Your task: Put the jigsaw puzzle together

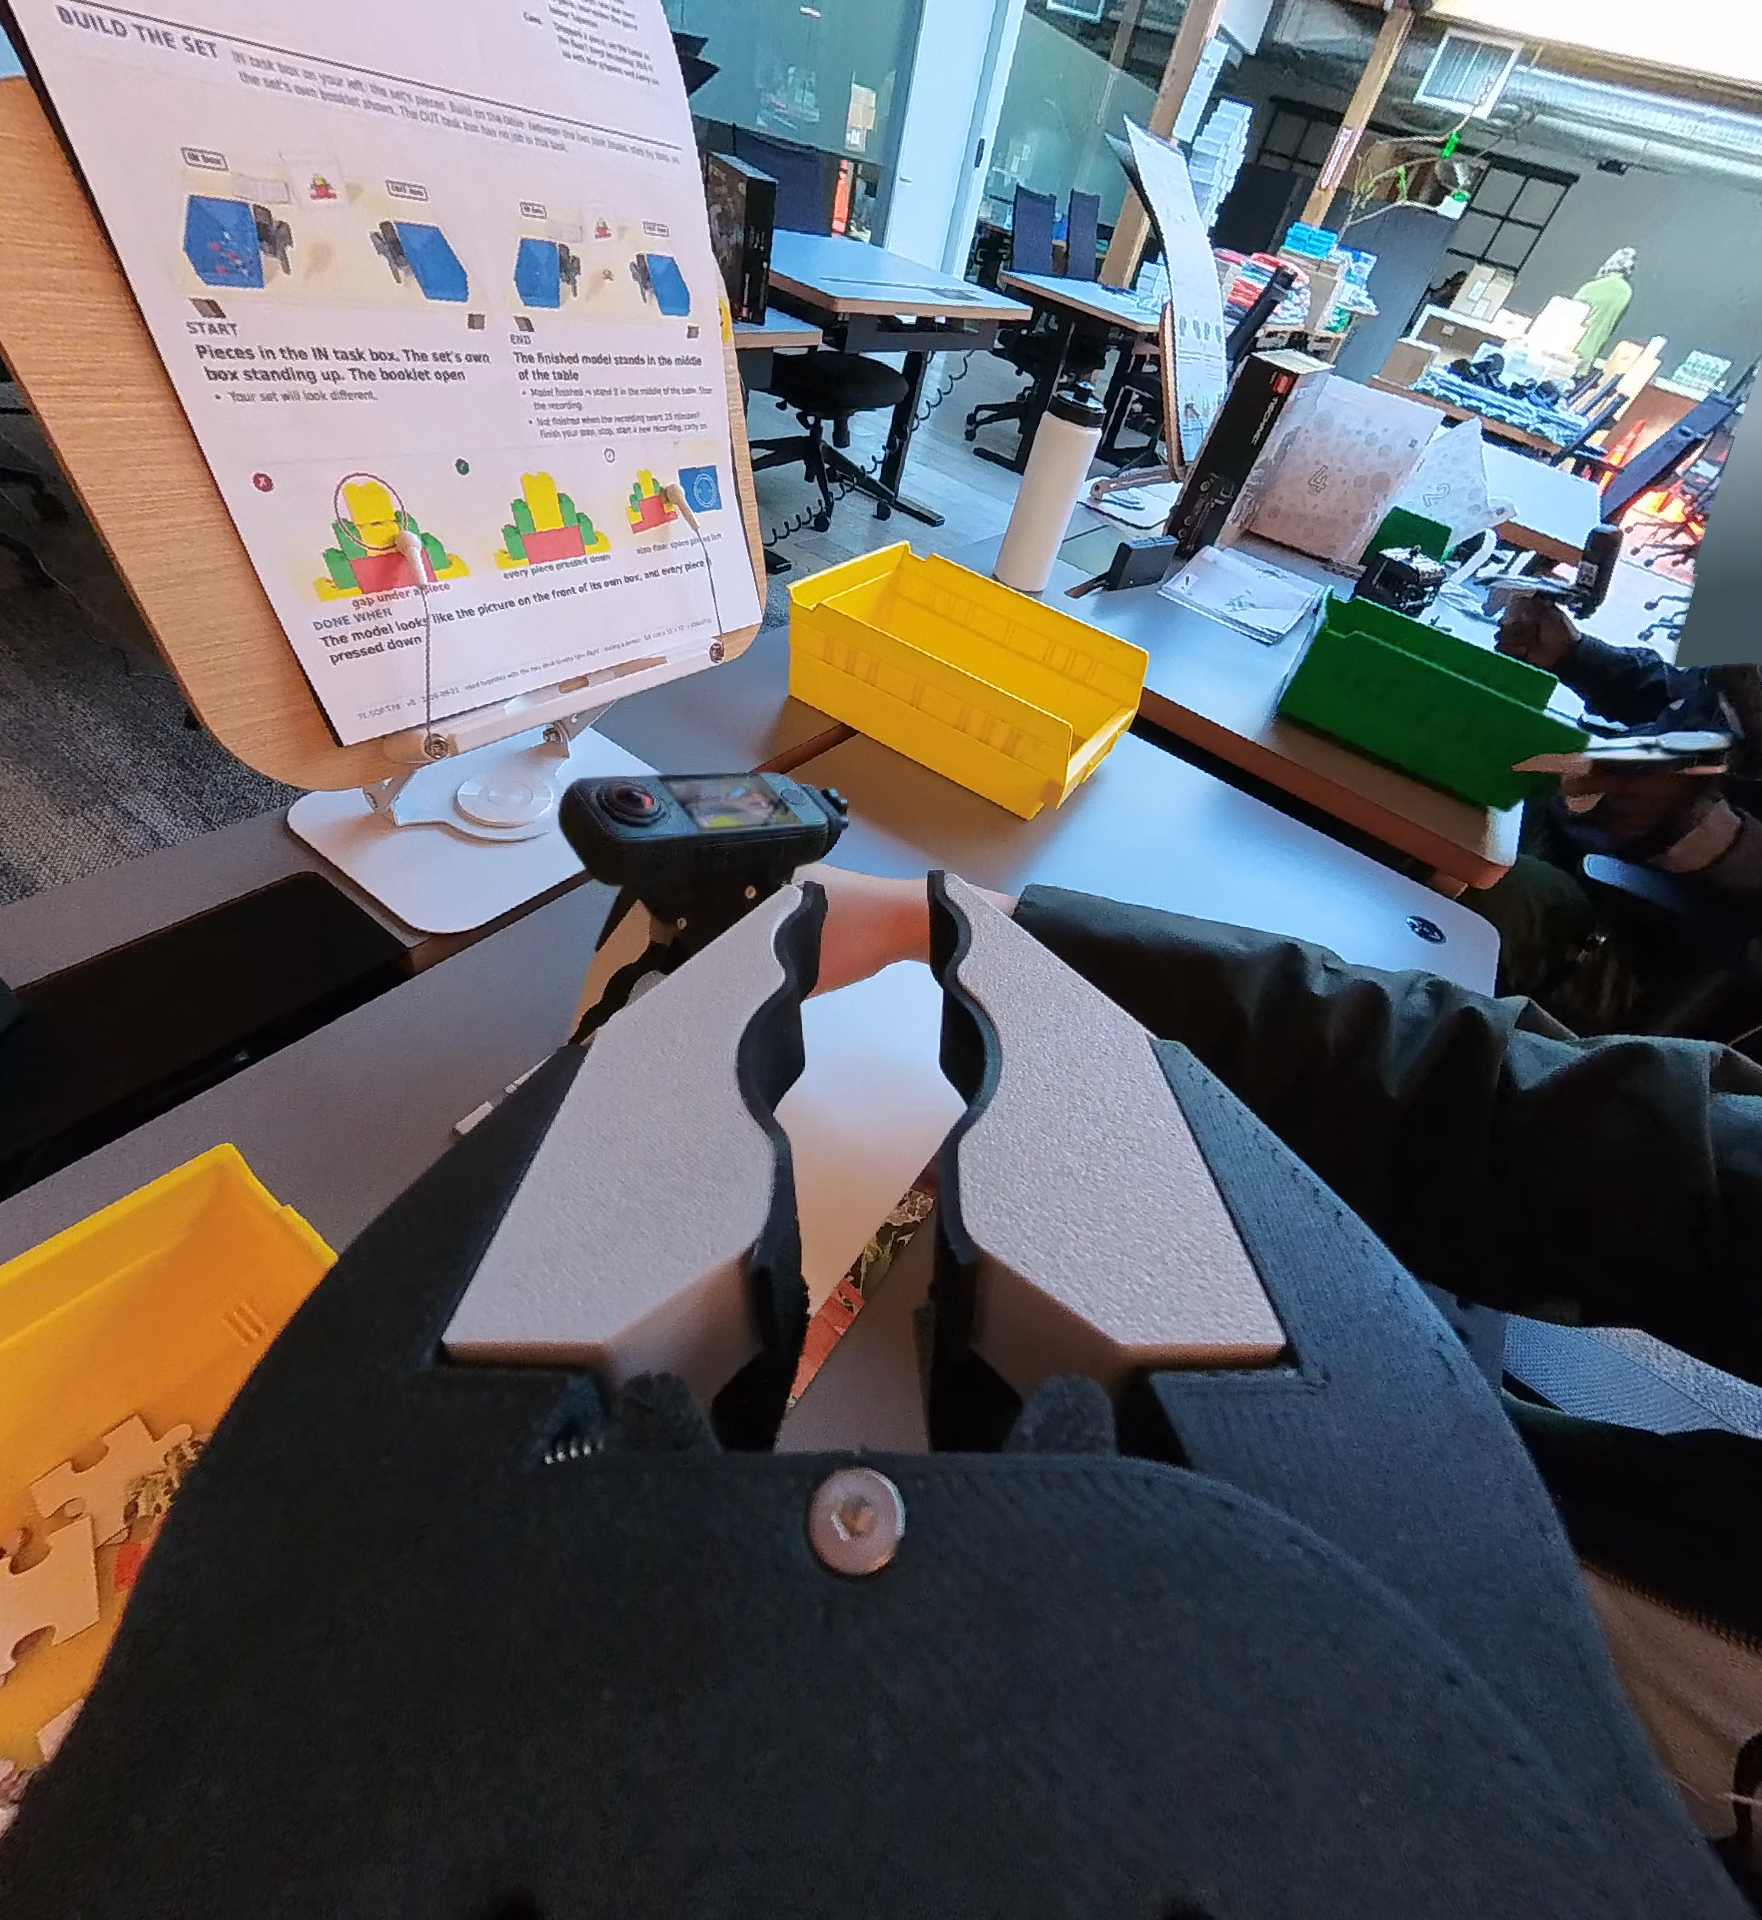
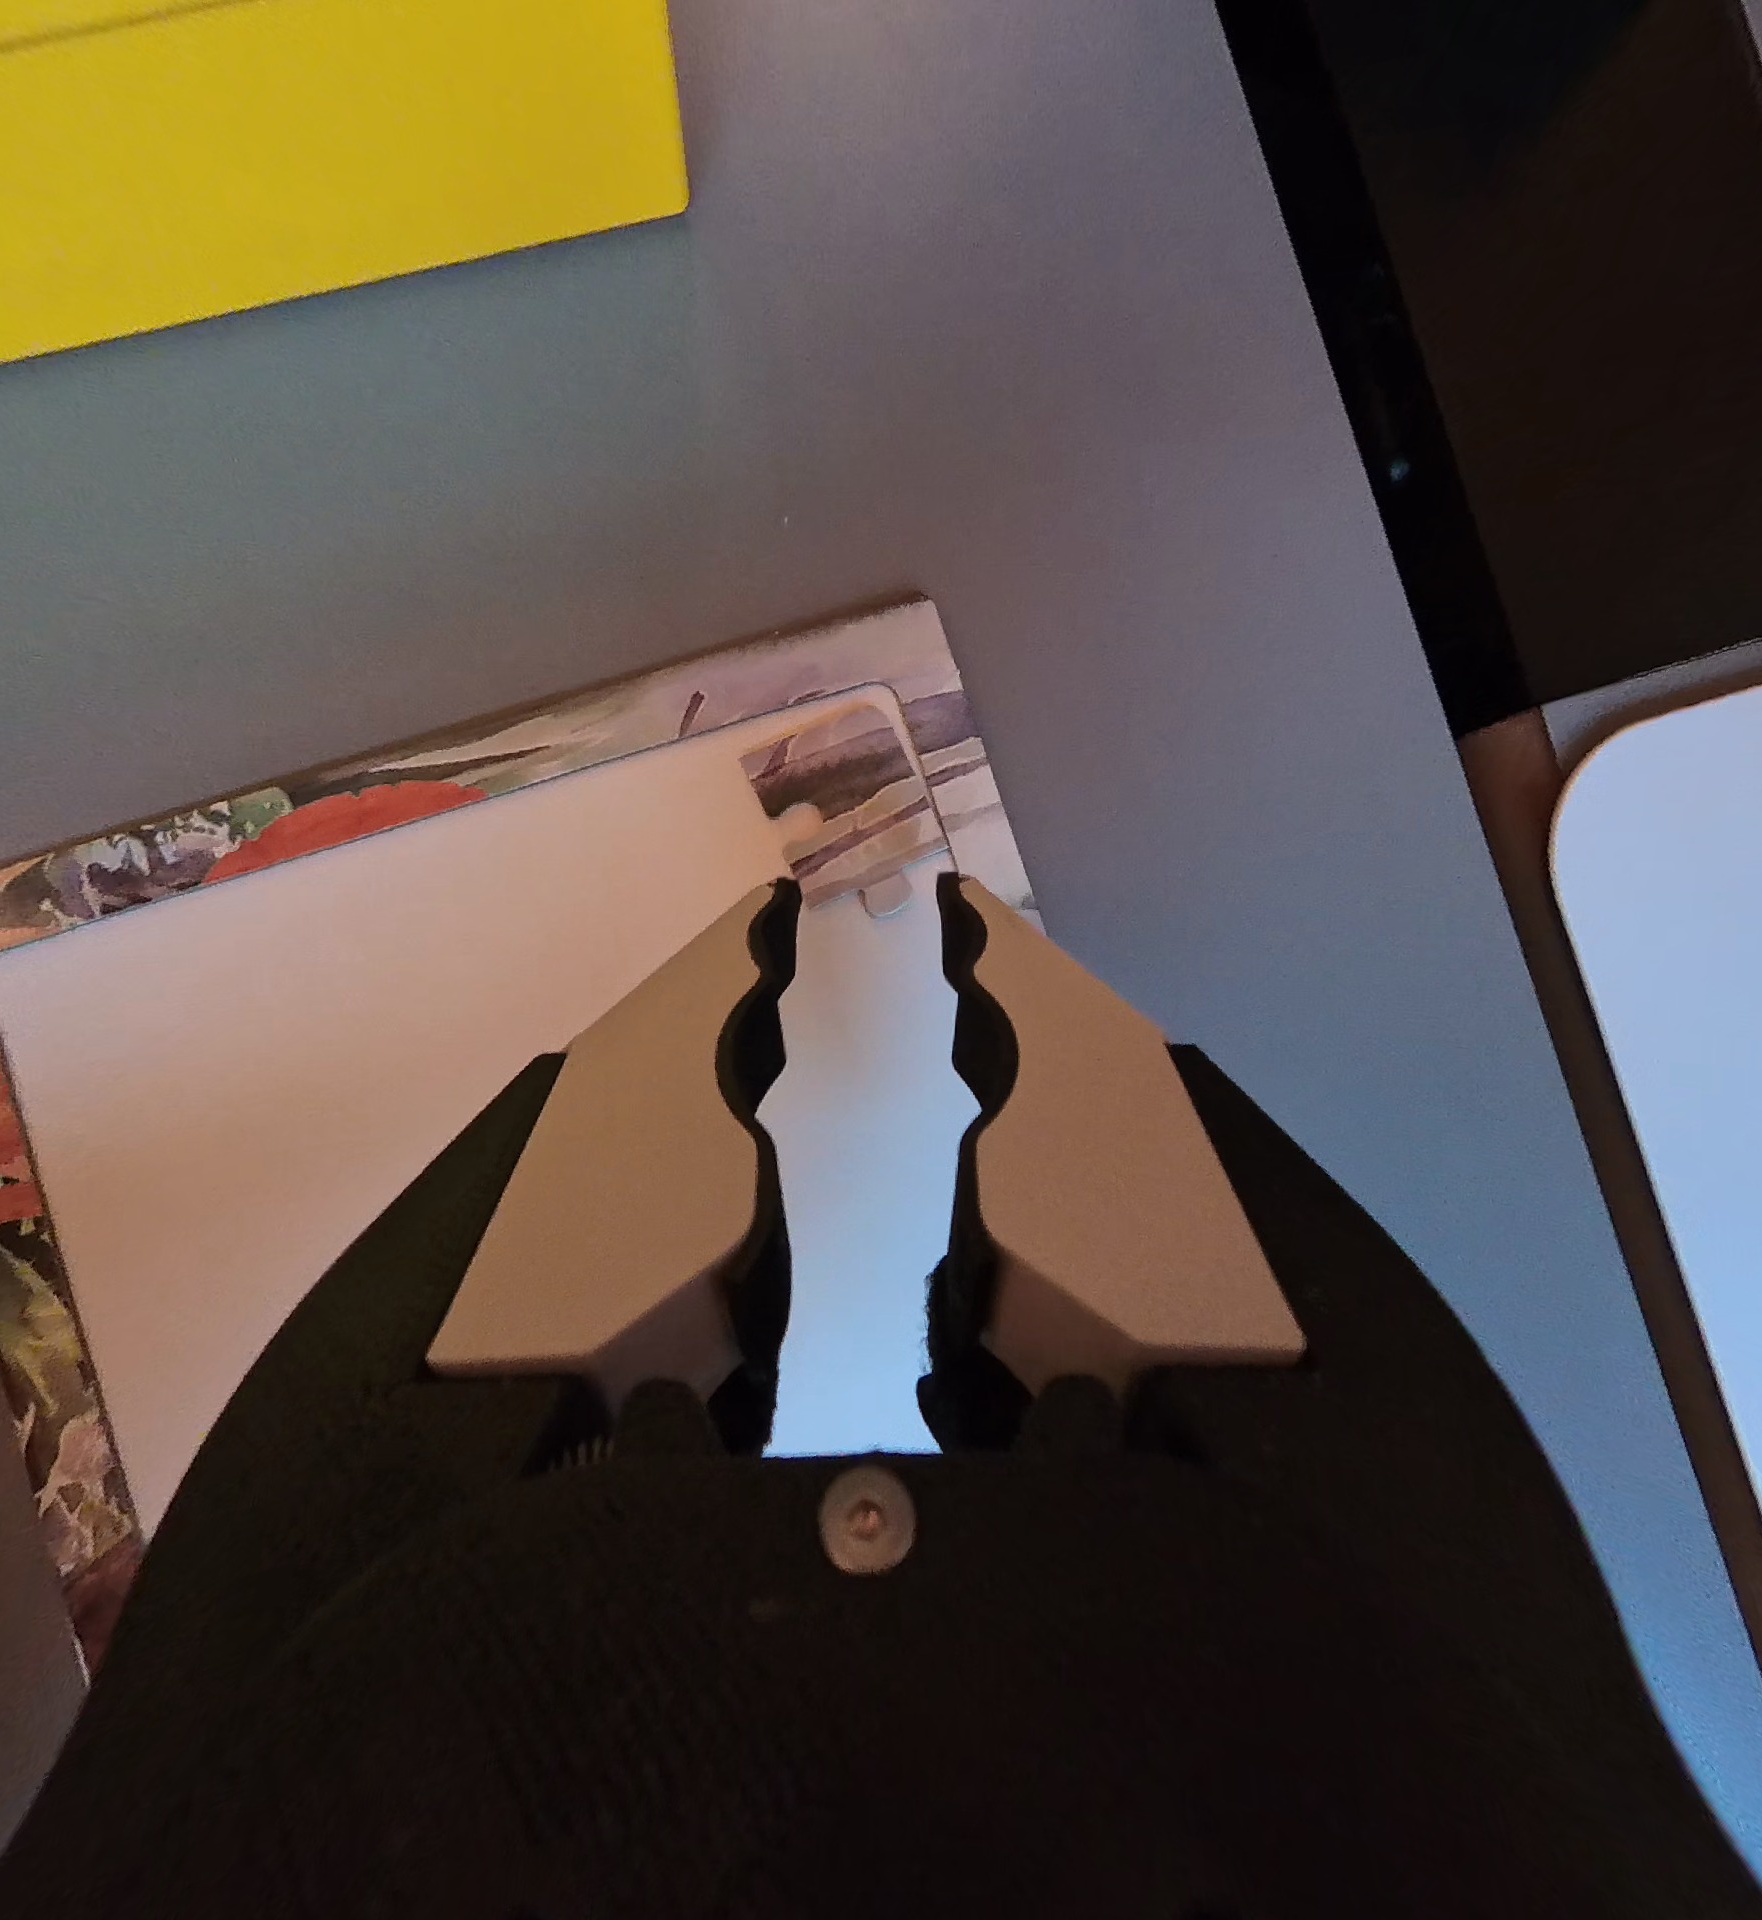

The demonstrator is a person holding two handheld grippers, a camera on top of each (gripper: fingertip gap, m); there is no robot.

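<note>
The puzzle board (image 2: 357, 1039) lies flat on the grey table, with a white inside and a painted border. One corner piece (image 2: 846, 800) sits in its far right corner. My right gripper (image 2: 869, 885) is open and empty, its tips just short of that piece. My left gripper (image 1: 872, 894) is open and empty, held above the board (image 1: 856, 1101). Several loose puzzle pieces (image 1: 25, 1579) lie in a yellow bin (image 1: 129, 1299) at the lower left. The right gripper's camera (image 1: 700, 821) shows beyond my left fingers; its fingers are hidden.
An empty yellow bin (image 1: 960, 675) stands at the table's far side and also shows in the right wrist view (image 2: 285, 156). An instruction sheet on a wooden stand (image 1: 389, 364) stands far left, its white base (image 2: 1739, 1039) near the board. A dark sleeve (image 1: 1376, 1091) crosses on the right. A green bin (image 1: 1417, 707) sits on the neighbouring desk. There is about 35 centimetres between the tips of the two grippers.
</note>
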